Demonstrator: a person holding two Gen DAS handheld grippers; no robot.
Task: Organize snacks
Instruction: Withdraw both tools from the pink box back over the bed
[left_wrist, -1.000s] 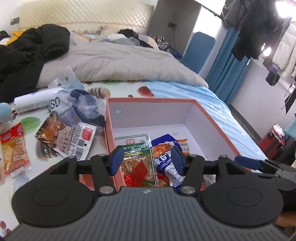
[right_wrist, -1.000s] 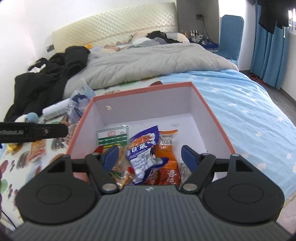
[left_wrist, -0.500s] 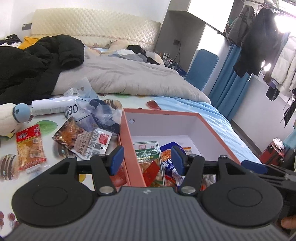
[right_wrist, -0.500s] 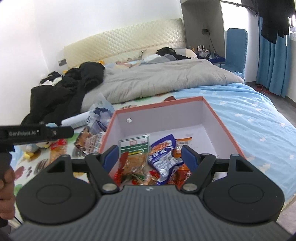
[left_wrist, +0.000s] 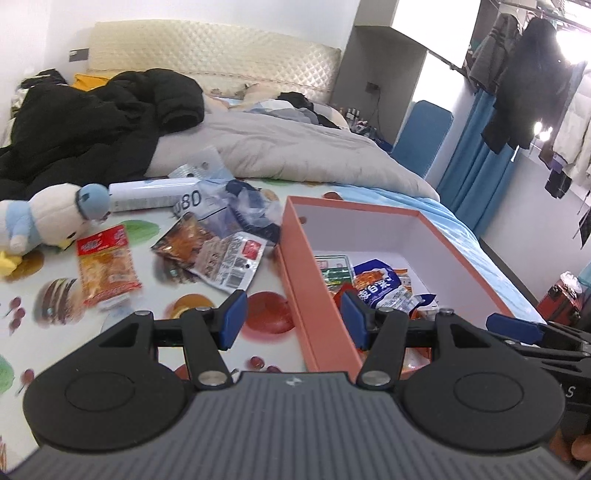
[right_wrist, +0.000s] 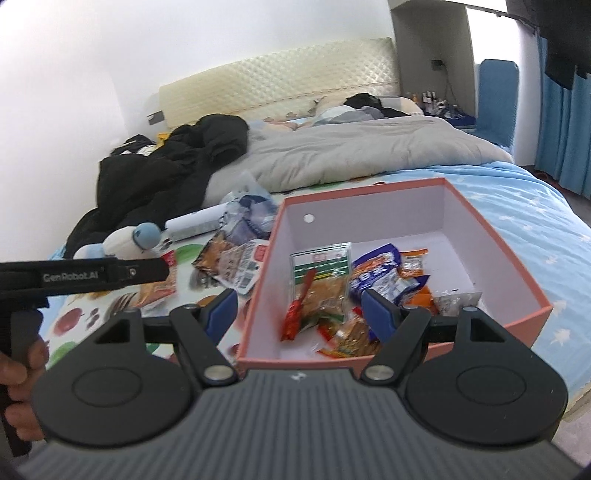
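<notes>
A salmon box (left_wrist: 306, 280) with a white inside lies on the bed; in the right wrist view its far rim (right_wrist: 369, 186) is in full sight. It holds several snack packets, among them a blue one (left_wrist: 376, 284) (right_wrist: 373, 273) and a green-and-white one (right_wrist: 321, 262). Left of the box lie loose packets: a red-orange one (left_wrist: 105, 266) and a brown-and-white one (left_wrist: 210, 251). My left gripper (left_wrist: 291, 317) hangs open over the box's left wall, holding nothing. My right gripper (right_wrist: 299, 314) is open and empty above the box's near left corner.
A plush toy (left_wrist: 48, 221), a white tube (left_wrist: 147, 194) and a clear bag (left_wrist: 240, 210) lie beyond the loose packets. A black coat (left_wrist: 92, 125) and a grey duvet (left_wrist: 288, 147) cover the far bed. A blue chair (left_wrist: 424, 136) stands at the right.
Both grippers have drawn back and to the left, so the box sits further right and smaller in both views. More loose packets and the plush toy have come into sight. Both stay open.
</notes>
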